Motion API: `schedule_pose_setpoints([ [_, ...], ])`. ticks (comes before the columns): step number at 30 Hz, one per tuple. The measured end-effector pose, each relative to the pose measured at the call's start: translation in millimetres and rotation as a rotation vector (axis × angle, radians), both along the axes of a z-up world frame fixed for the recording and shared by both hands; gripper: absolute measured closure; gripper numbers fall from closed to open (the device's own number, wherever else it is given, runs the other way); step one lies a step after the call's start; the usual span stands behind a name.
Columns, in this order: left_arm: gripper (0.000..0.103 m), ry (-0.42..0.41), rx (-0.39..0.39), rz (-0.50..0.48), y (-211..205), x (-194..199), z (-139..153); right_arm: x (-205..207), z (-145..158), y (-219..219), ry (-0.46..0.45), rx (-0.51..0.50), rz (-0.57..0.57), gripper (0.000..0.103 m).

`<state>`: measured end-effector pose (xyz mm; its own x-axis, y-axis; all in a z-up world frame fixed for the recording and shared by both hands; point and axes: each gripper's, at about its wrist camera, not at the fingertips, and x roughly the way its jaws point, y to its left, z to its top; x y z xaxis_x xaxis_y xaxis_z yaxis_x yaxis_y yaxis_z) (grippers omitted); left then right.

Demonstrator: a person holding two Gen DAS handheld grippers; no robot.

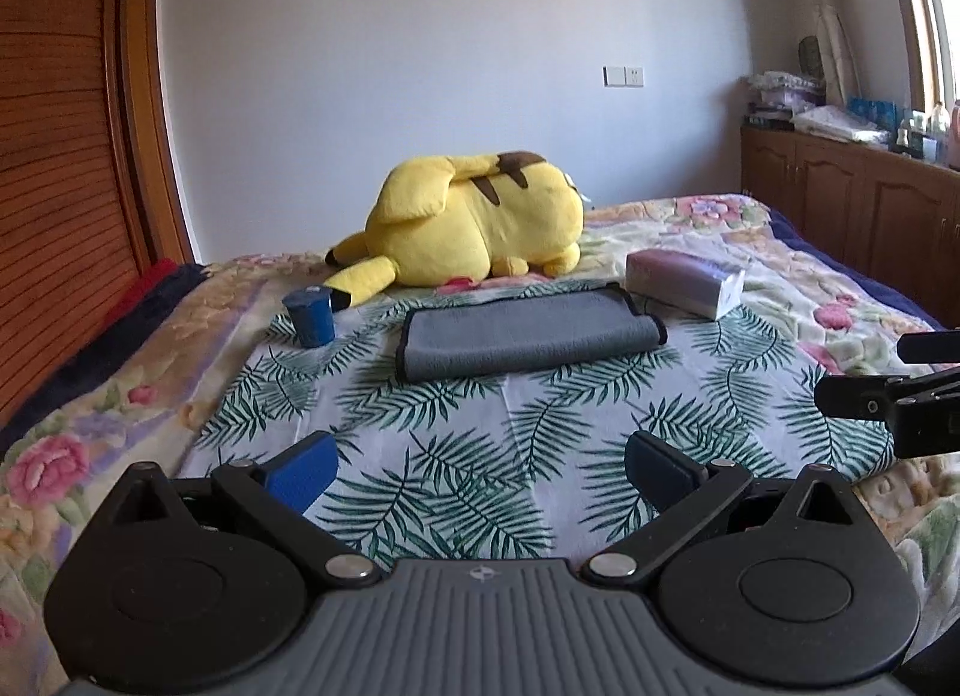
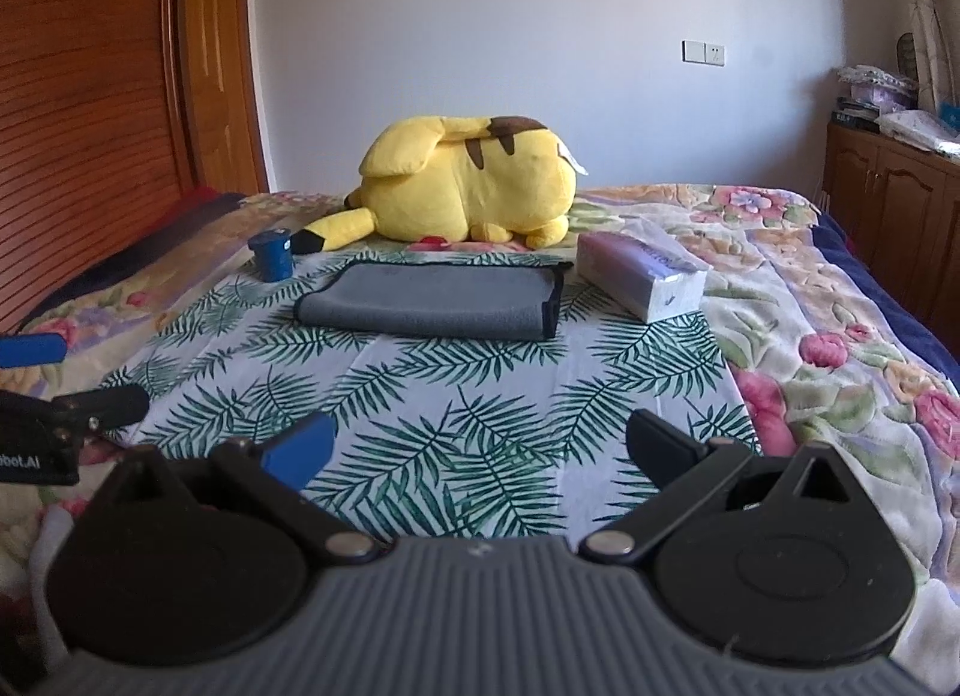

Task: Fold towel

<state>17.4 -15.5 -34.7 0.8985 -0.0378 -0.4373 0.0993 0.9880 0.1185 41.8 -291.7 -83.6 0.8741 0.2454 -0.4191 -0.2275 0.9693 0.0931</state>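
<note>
Your left gripper (image 1: 480, 471) has its blue-padded fingers spread wide, holding nothing above the palm-leaf sheet (image 1: 468, 426). Your right gripper (image 2: 480, 450) is equally agape and bare. Well ahead of both, the soft grey towel (image 1: 528, 333) with dark piping lies folded into a flat rectangle, between a blue cup (image 1: 310, 315) and a glossy tissue pack (image 1: 684, 282), before the plush yellow toy (image 1: 474, 219).

Bed (image 1: 780, 300) carries leaf cloth (image 1: 456, 426), towel (image 1: 528, 336), plush (image 1: 480, 216)
</note>
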Motion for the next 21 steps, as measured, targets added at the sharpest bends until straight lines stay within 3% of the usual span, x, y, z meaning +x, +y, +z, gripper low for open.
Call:
schedule_pose_setpoints([
  [21, 0.0, -0.084, -0.025, 0.018, -1, -9, 15, -11, 8, -6, -0.099, 0.016, -0.024, 0.0],
])
